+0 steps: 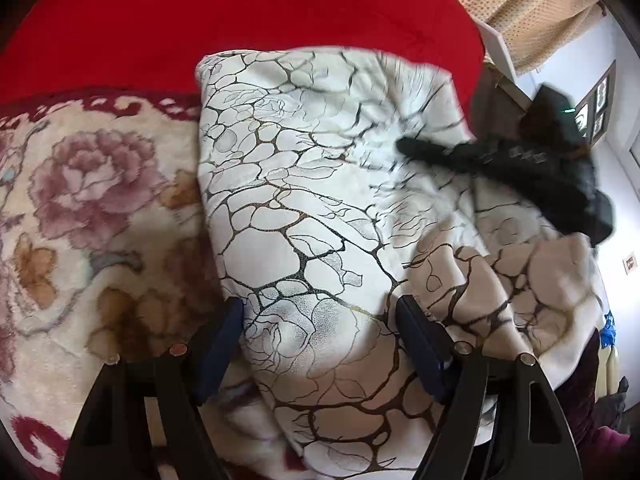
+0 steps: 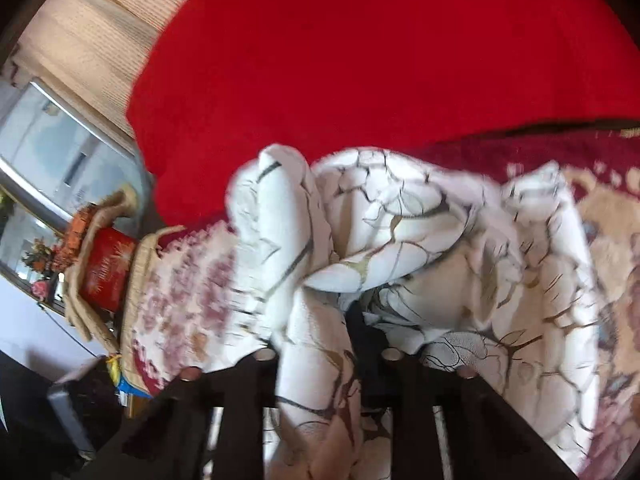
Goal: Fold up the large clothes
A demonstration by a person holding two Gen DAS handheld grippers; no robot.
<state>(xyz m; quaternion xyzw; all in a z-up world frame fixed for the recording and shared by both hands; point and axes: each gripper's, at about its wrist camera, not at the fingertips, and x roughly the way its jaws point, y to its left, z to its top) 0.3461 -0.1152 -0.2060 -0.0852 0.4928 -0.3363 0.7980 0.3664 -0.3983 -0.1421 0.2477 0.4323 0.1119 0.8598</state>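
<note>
white garment [image 1: 304, 216] printed with dark cracked-stone lines lies folded on a floral blanket [image 1: 80, 216], directly between and ahead of the left gripper [image 1: 320, 320], whose blue-padded jaws stand spread on either side of the fabric without pressing it. the right gripper [image 2: 320, 356] has its jaws drawn close, pinching a bunched fold of the same cloth. its fingertips are buried in fabric and the view is blurred. from the left wrist it appears as a dark smear. a plain red blanket [image 2: 360, 60] lies beyond.
</note>
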